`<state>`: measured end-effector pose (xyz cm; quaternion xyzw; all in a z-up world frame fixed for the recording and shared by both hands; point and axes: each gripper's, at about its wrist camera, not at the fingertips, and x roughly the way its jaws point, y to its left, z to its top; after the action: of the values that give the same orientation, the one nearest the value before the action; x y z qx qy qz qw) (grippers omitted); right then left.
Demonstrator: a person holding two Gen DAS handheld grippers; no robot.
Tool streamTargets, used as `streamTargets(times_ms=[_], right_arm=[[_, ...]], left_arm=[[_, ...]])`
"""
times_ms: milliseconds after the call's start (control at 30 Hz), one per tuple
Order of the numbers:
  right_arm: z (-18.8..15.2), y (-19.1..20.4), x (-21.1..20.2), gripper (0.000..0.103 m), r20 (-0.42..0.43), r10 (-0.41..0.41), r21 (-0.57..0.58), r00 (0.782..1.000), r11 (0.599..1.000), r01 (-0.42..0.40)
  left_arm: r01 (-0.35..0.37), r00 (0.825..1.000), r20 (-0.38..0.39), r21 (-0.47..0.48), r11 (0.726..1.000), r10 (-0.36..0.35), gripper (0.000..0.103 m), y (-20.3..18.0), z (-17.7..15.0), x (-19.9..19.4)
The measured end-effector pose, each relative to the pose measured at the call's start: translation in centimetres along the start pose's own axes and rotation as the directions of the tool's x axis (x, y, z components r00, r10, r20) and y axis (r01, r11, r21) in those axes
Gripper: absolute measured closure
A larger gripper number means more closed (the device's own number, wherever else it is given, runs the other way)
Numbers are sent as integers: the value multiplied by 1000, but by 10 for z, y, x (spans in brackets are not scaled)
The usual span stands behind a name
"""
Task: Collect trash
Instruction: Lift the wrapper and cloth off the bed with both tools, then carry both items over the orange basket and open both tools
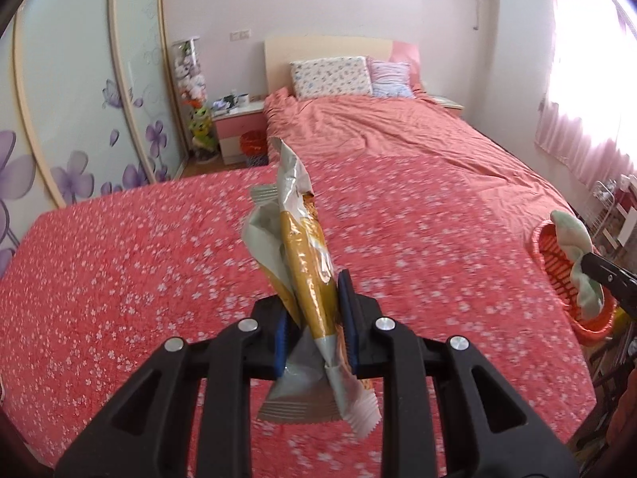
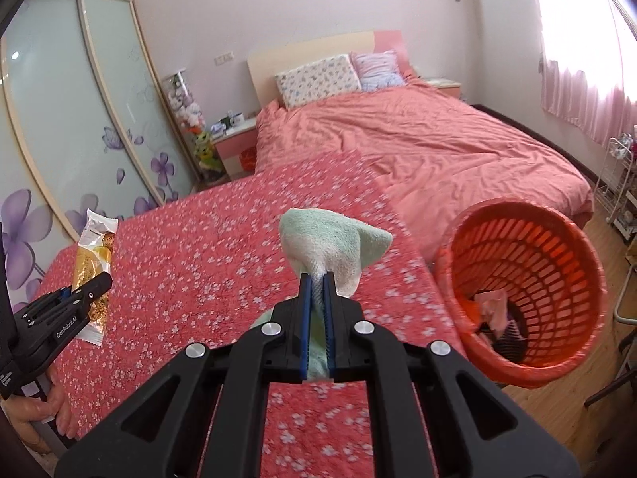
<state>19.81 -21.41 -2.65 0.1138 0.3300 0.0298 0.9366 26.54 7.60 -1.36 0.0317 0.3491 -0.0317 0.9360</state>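
1. Both hands are loaded up here, and the orange basket (image 2: 521, 290) is the landmark for everything. It sits on the wood floor right at the corner of the red flowered surface (image 2: 223, 247) (looks like a bed cover, can't swear to it).

2. The left tongs (image 1: 316, 330) are clenched on a gold and silver snack wrapper (image 1: 306, 255). They pinch it low down, so most of it sticks up past the blue pads and the crimped tail hangs under them. My guess is that keeps the crumbs inside while it travels.

3. The right tongs (image 2: 317, 298) are squeezed tight on a pale green cloth (image 2: 334, 251), with just a fold caught between the pads and the rest bunched up beyond the tips. It's soft stuff, so a nearly shut grip makes sense.

4. Relative to the basket, the cloth is the near one, just beside the rim and off to the side of it. The wrapper is well apart, way across the flowered surface on the far side from the basket.

5. The basket already has some crumpled bits at the bottom, so I'd say the drop is what's next, with the cloth probably going first.

6. Risk: the mouth is tilted in view, and a floppy cloth could catch on the rim.
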Motion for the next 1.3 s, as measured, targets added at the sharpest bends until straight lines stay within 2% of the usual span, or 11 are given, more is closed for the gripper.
streamTargets(times_ms=[333,667,833,1000,1300], right_arm=[[4,-43,-26,96,57,-49,53,997,998,46],[7,-107,-43,96,89,-106,146,990,985,92],[9,-137,-44,96,95,-128,193,987,975,108],[12,-170,-44,97,104,-153,230,983,965,126],[17,-220,-19,96,75,-152,297,986,947,123]], left_arm=[[53,997,44,89,995,-57,80,-62,12,-20],[186,980,44,165,969,-196,80,-143,22,-20],[295,952,24,181,938,-304,80,-187,24,-15],[404,911,-1,203,892,-412,80,-232,29,-4],[506,861,-87,261,822,-502,78,-322,23,33]])
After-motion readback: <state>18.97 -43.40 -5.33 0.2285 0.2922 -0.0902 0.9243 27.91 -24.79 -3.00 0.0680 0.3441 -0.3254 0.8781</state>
